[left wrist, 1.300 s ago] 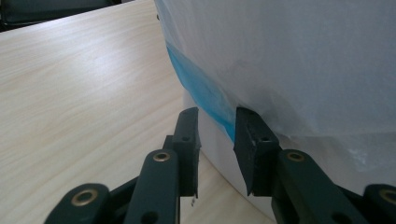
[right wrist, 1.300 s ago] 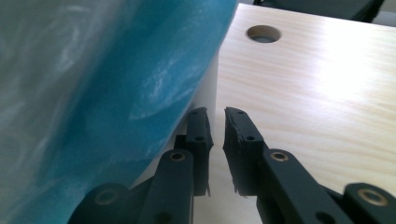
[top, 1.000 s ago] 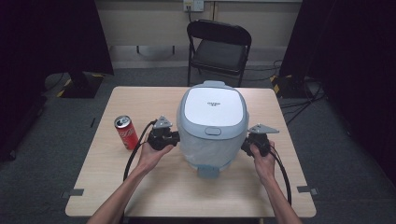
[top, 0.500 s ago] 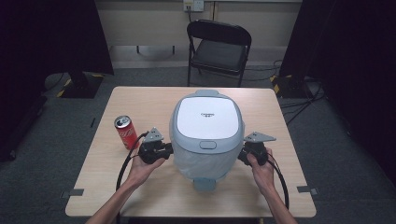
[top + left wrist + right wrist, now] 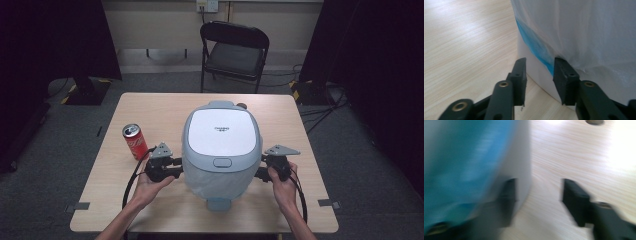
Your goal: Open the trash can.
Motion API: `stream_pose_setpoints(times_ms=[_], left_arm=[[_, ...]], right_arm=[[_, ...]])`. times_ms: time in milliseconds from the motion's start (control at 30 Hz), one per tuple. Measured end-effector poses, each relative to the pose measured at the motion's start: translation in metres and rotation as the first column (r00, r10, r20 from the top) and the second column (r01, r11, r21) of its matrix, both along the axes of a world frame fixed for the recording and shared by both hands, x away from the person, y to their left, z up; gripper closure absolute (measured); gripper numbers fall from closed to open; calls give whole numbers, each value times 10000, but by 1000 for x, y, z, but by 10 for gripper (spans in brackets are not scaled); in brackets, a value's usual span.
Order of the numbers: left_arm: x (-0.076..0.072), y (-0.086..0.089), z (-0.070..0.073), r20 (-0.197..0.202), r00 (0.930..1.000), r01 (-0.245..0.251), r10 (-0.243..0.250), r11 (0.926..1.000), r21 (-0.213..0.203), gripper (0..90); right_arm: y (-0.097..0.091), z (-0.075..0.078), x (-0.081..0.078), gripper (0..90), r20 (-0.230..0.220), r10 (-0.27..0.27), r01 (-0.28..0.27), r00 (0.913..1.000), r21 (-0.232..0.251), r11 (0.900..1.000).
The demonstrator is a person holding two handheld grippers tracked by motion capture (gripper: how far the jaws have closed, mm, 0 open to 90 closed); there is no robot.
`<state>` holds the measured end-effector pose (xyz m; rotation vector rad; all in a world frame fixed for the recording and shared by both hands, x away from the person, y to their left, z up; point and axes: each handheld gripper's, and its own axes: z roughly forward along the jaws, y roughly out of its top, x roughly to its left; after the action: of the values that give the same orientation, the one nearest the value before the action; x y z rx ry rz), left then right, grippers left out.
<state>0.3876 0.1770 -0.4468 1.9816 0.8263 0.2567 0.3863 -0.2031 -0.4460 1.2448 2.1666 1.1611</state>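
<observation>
pale-blue rice cooker sits centre frame on the counter; left tool and right tool, jaws just parted and holding nothing, flank it—release step, next withdraw outward.

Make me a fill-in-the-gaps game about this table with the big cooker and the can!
1. The red can stands on the cooker's ____ side in the high view.
2. Behind the table stands a black folding ____.
3. The cooker's lid is ____.
4. The left gripper and right gripper sit one on each ____ of the cooker.

Missing words: left; chair; closed; side
</observation>
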Motion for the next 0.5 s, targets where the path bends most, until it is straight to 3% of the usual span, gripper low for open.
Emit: stream_pose_setpoints(times_ms=[67,233,267,367,400,500], left_arm=[[0,5,1,16,10000,-95,95,9999,-42,563],[-5,22,6,-65,9999,-146,143,9987,-482,498],[-7,28,11,-19,9999,-155,154,9968,-780,473],[-8,35,17,64,9999,-106,112,9962,-866,449],[-10,39,23,233,9997,-75,98,9952,-979,438],[-12,42,29,360,9990,-239,278,9943,-1040,434]], right_arm=[[-5,-2,1,219,-86,-100,100,9999,9,9999],[-19,-16,-5,209,-500,-420,400,9979,-394,9984],[-27,-23,-10,203,-733,-585,541,9956,-602,9967],[-33,-29,-14,189,-907,-614,547,9940,-747,9957],[-40,-35,-18,184,-911,-708,606,9933,-1102,9921],[-45,-39,-20,181,-1016,-823,709,9914,-1114,9912]])
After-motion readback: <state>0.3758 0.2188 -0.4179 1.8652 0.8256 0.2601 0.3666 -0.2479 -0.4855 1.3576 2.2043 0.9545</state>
